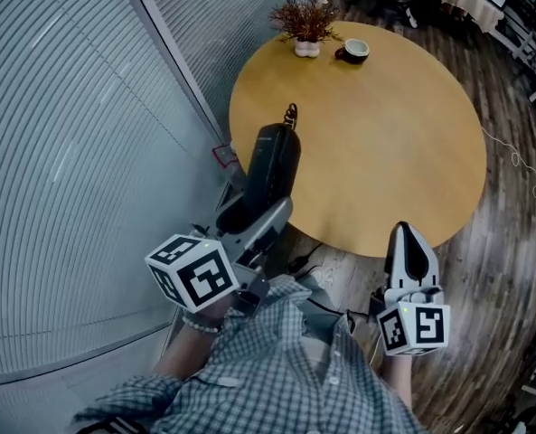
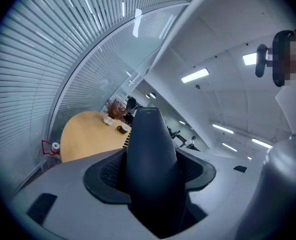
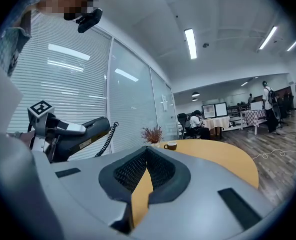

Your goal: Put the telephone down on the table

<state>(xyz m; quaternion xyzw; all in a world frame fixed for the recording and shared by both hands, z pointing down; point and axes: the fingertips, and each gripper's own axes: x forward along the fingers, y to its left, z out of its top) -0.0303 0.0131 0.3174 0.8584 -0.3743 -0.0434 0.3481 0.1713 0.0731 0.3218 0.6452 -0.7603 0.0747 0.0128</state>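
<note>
Round wooden table (image 1: pixel 376 152) beside a blind-covered glass wall (image 1: pixel 69 134), seen from the head view. I have the telephone (image 1: pixel 269 165) clamped in the left gripper (image 1: pixel 254 213), off the table and in the air. Its long axis runs straight out along the jaws, and its far end, with the coiled cord (image 1: pixel 291 116), shows over the table's near-left edge. The right gripper (image 1: pixel 410 253) hangs short of the table's near edge, well apart from the telephone. A potted plant (image 1: pixel 306 21) and a cup (image 1: pixel 354 51) stand by the far edge, which leaves the broad middle bare.

Left gripper view: both pads press on the dark handset from either side, and it rises up the centre of the picture. The tabletop lies beyond and to the left of the handset's tip, lower than the tip.

Right gripper view: the jaws are closed tip to tip with nothing between them, and only a wedge of tabletop shows behind the pads. Off to the left the handset sits level in the other gripper, its cord dangling at its far end.

My reading is that the left hand alone carries this job. The bare wood lies ahead of the handset along its own line, so the move is forward over the edge and then down, laying the telephone flat lengthwise.
</note>
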